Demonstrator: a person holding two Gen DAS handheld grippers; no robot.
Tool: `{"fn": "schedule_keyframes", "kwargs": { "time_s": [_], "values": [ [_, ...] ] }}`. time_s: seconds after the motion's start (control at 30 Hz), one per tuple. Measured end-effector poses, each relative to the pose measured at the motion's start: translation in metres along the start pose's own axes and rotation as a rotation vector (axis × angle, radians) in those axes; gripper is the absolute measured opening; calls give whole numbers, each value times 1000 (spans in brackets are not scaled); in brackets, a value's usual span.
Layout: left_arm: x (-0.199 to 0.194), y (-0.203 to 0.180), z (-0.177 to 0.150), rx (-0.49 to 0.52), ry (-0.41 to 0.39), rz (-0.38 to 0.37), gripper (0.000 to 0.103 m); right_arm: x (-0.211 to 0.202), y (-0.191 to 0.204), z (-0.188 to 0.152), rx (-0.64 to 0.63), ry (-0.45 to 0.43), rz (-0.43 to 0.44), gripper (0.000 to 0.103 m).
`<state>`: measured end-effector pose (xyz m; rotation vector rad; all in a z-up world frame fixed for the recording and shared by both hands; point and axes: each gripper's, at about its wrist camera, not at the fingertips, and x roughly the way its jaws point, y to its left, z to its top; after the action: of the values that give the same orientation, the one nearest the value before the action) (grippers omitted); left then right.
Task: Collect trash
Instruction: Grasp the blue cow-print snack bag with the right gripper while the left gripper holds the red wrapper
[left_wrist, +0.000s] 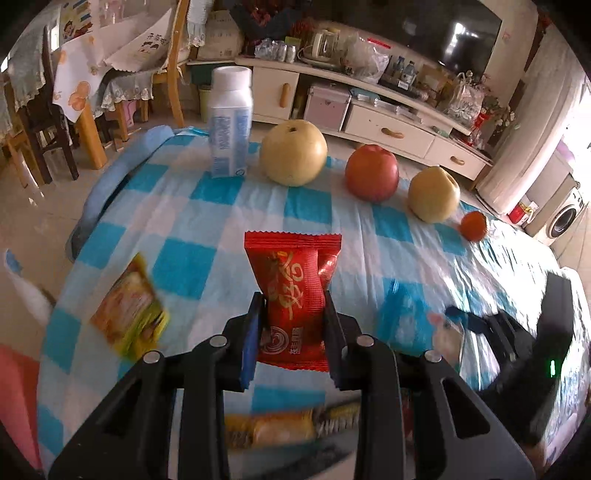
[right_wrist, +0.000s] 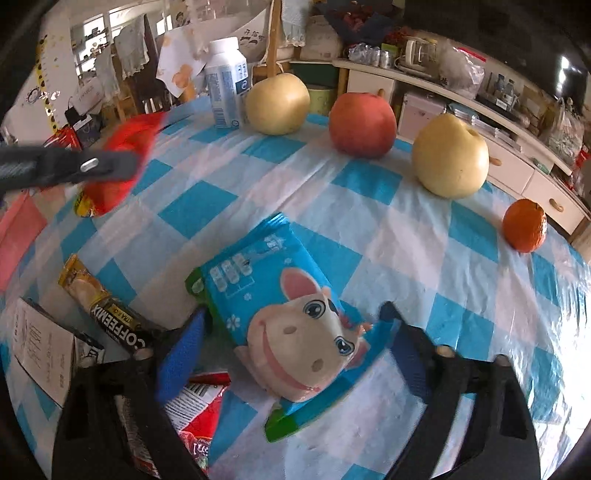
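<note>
The left gripper (left_wrist: 293, 314) has its jaws clamped on the lower half of a red snack wrapper (left_wrist: 293, 291), which stands upright between the pads; pinched low on its body, the packet keeps its crimped top free and clears the bench (left_wrist: 192, 206), so it looks lifted for carrying off. In the right wrist view that same wrapper is a red blur at ten o'clock.

The right gripper (right_wrist: 295, 332) has its jaws spread wide, one on each side of a blue wrapper with a cartoon cow (right_wrist: 280, 321) that lies flat on the checked cloth; the wide spread seems meant to straddle the packet across its width before closing. Whether the pads touch it yet I cannot tell.

More trash waits around: a coffee-mix sachet (right_wrist: 107, 310) at nine o'clock of the cow wrapper, a red printed packet (right_wrist: 199, 413) at seven o'clock, and a yellow wrapper (left_wrist: 129, 306) left of the left gripper.

The fruit and the white bottle (right_wrist: 226, 83) line the far edge at twelve o'clock, well apart from the litter, and are probably not to be collected
</note>
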<state>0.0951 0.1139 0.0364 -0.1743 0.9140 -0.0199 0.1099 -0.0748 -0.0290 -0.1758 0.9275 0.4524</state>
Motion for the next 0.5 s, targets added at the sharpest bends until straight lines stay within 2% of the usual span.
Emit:
{"fn": "schedule_keyframes", "kwargs": {
  "time_s": [0.17,0.33,0.4,0.5],
  "values": [
    [-34,14,-29,7,-24,4,32,-1,3,-2,-11,-4,4,65],
    [-65,30,-54,-6,-86,13,32,-5,4,-5,-8,-15,13,54],
    [-70,39,-62,-38,-98,-8,32,-8,3,-6,1,-20,21,47],
    [-68,43,-68,-38,-105,-20,32,-11,1,-9,24,-29,34,44]
  ]
}}
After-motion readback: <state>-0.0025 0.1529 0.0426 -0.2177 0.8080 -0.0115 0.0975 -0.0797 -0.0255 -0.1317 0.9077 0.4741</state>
